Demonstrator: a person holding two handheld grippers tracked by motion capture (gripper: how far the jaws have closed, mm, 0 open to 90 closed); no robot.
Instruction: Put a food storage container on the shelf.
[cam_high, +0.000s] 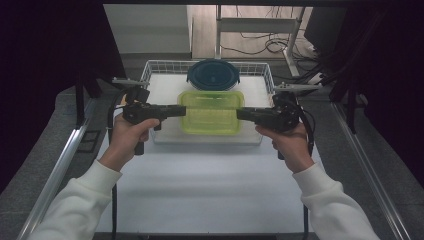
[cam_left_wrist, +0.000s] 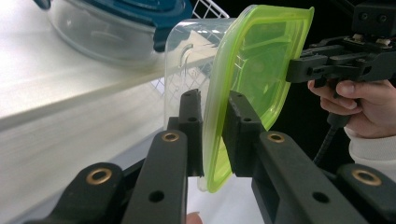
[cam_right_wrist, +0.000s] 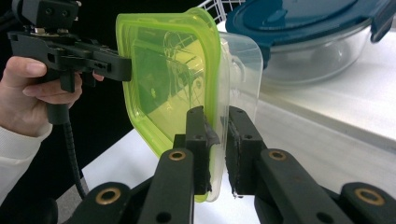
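A clear rectangular container with a green lid (cam_high: 210, 112) hangs level between the two grippers, above a white board. My left gripper (cam_high: 182, 111) is shut on its left rim, and in the left gripper view my jaws (cam_left_wrist: 212, 100) pinch the green lid edge (cam_left_wrist: 252, 60). My right gripper (cam_high: 240, 114) is shut on the opposite rim; in the right gripper view its jaws (cam_right_wrist: 217, 116) clamp the lid and clear wall (cam_right_wrist: 163, 70). Each gripper view also shows the other gripper (cam_left_wrist: 292, 70) (cam_right_wrist: 126, 67) biting the far edge.
A round glass bowl with a dark blue lid (cam_high: 213, 75) (cam_left_wrist: 116, 28) (cam_right_wrist: 308, 32) sits just behind the container inside a white wire basket (cam_high: 150, 67). The white tabletop (cam_high: 200, 185) stretches toward the person. Metal frame rails (cam_high: 60, 165) run along both sides.
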